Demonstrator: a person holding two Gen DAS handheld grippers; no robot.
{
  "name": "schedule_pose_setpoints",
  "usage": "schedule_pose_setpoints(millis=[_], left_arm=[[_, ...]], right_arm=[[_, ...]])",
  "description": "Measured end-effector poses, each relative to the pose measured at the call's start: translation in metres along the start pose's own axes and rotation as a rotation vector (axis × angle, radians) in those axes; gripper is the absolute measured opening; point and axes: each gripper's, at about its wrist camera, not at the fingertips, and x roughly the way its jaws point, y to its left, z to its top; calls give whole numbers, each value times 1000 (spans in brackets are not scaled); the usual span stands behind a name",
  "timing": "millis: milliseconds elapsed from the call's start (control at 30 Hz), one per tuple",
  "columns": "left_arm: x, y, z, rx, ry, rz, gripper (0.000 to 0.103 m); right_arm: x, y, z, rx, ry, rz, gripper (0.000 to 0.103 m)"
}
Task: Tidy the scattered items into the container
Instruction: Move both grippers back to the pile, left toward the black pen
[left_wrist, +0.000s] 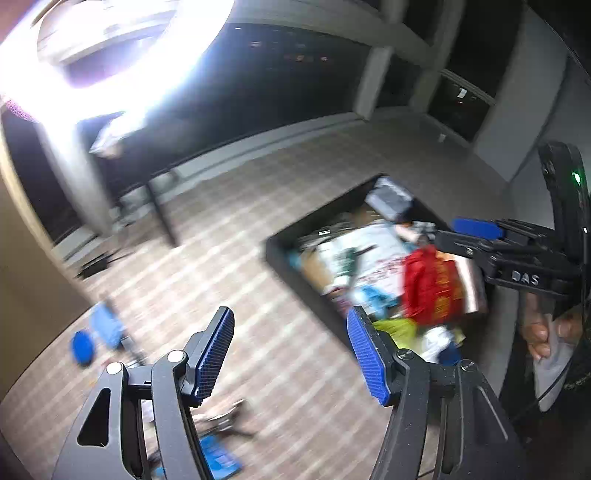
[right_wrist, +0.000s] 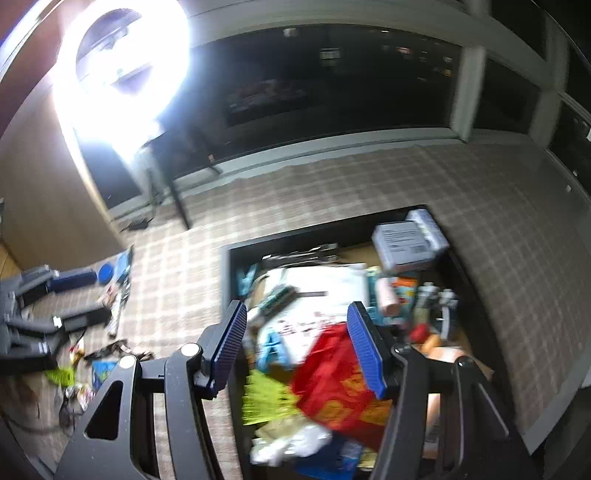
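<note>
- The checked carpet (right_wrist: 332, 177) covers the floor, and a bright ring light (right_wrist: 122, 74) glares at the upper left in front of dark windows.
- The black container (right_wrist: 226, 280) sits on the carpet, heaped with items: a white sheet (right_wrist: 325, 291), a red and gold cloth (right_wrist: 332, 373), a yellow-green item (right_wrist: 266, 402) and a grey-white box (right_wrist: 406, 242) at its far end.
- Scattered items (right_wrist: 107, 354) lie on the carpet to the left of the container, among them a blue disc (left_wrist: 82, 347); blur hides most details.
- The right gripper (right_wrist: 297, 354) hangs over the container's near end, fingers spread, nothing between them.
- The left gripper (left_wrist: 291, 358) hovers above the carpet beside the container, fingers spread and empty.
</note>
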Motion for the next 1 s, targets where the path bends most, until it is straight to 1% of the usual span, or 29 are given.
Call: schedule_pose_setpoints(millis=[100,200,300,367,500,533,600,633,733,867,933,1000], left_arm=[[-18,38,-14,-63,-10,49,61],[-32,73,-33,-121,-3,93,61],[-39,100,-58,-168,20,120,61],[-38,112,-76,-177,47,139,60],[-20,122,-109,-140,135,158,50],[-14,123,-115,-123,158,161,48],[1,121,-125,-78,201,169,40],[7,120,-128,-58,221,170,38],[25,115,-138,4,278,167,38],[45,113,-144,61,334,171,38],[52,116,-144,68,350,169,38],[58,120,-144,59,359,160,37]], right_arm=[[7,27,-6,-66,23,30,56],[16,52,-14,-125,57,59,56],[28,83,-25,-209,91,103,56],[37,105,-34,-275,118,129,56],[55,148,-49,-415,165,195,56],[60,159,-53,-450,180,211,55],[71,178,-60,-512,211,235,55],[77,188,-63,-542,226,242,54],[89,211,-71,-613,263,257,45],[105,234,-77,-691,293,278,44],[114,242,-78,-721,309,282,44],[124,250,-79,-745,336,304,44]])
